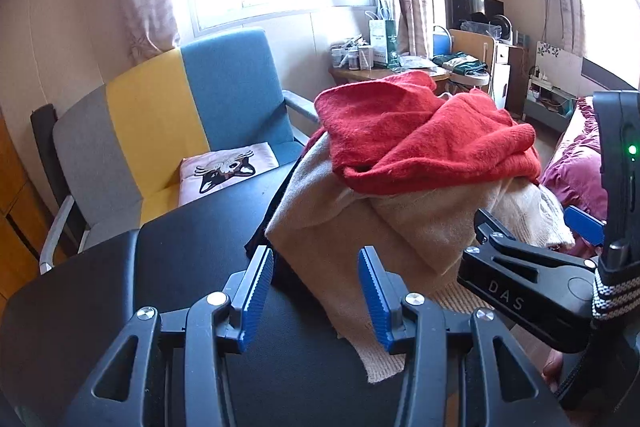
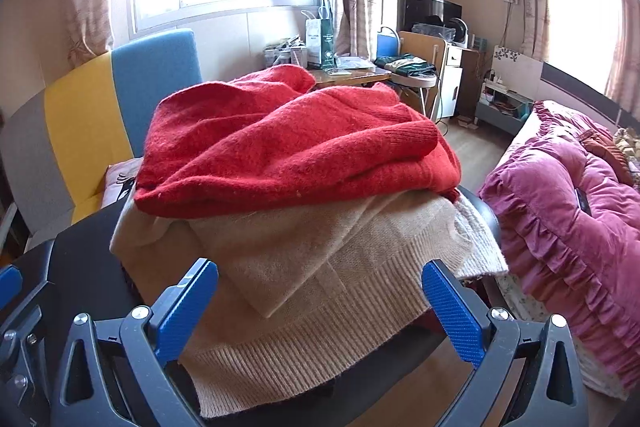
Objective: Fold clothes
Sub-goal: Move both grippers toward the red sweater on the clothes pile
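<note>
A red knit sweater (image 2: 288, 143) lies crumpled on top of a beige knit garment (image 2: 320, 259), both piled on a black table (image 1: 180, 259). In the left wrist view the red sweater (image 1: 420, 135) and beige garment (image 1: 360, 227) sit to the front right of my left gripper (image 1: 316, 267), which is open with nothing between its blue pads. My right gripper (image 2: 320, 287) is open, its fingers straddling the beige garment's ribbed hem without closing on it. The right gripper (image 1: 532, 247) also shows at the right edge of the left wrist view. A dark garment peeks out under the pile.
A grey, yellow and blue armchair (image 1: 168, 115) with a cat-print cushion (image 1: 224, 171) stands behind the table on the left. A pink ruffled bed cover (image 2: 568, 219) is on the right. A cluttered wooden desk (image 2: 344, 71) stands under the window.
</note>
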